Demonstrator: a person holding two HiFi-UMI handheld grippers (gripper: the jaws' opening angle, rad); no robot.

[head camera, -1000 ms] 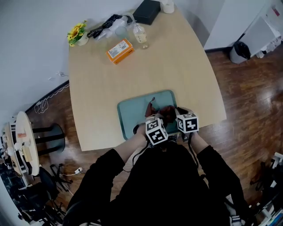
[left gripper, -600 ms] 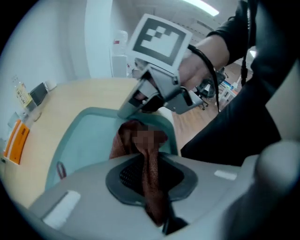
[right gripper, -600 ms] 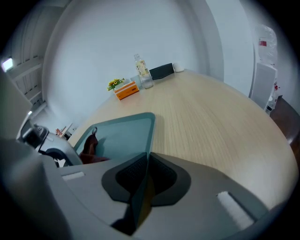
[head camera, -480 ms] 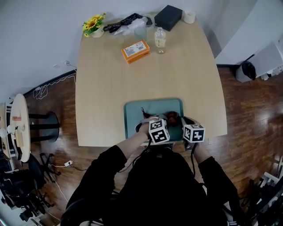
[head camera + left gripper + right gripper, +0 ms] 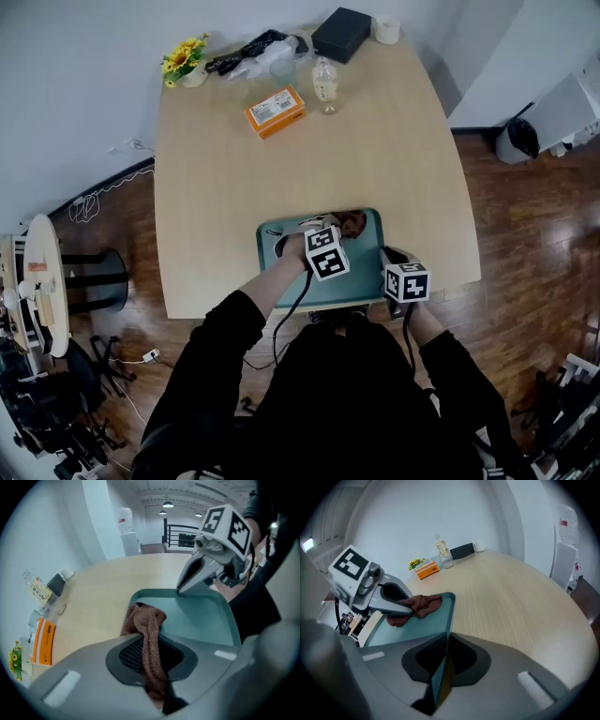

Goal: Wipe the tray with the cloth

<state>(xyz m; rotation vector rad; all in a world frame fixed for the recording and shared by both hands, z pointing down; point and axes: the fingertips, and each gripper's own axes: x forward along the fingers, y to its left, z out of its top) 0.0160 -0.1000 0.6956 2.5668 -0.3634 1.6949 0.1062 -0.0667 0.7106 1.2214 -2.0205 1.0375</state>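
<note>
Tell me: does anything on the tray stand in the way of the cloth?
Nothing visible. The left gripper is shut on the cloth on the tray, whose floor is otherwise bare; the right gripper only clamps its rim.

The tray (image 5: 364,277) is a flat sea-green, plain all over. The cloth (image 5: 149,623) is rusty brown with a fine knitted rib. The left gripper (image 5: 151,656) and the right gripper (image 5: 442,670) are matt grey, with black mesh-patterned pads (image 5: 129,653) — each cube (image 5: 325,263) is white with black square markers. The table (image 5: 394,141) is pale beige with faint straight grain. From the tray, at twelve o'clock, lie an orange box (image 5: 276,111) with a white label and, farther off, a black box (image 5: 340,35); the yellow flowers (image 5: 185,56) stand at eleven. The floor (image 5: 525,234) is glossy dark-brown planks — the sleeves (image 5: 211,366) are black.
</note>
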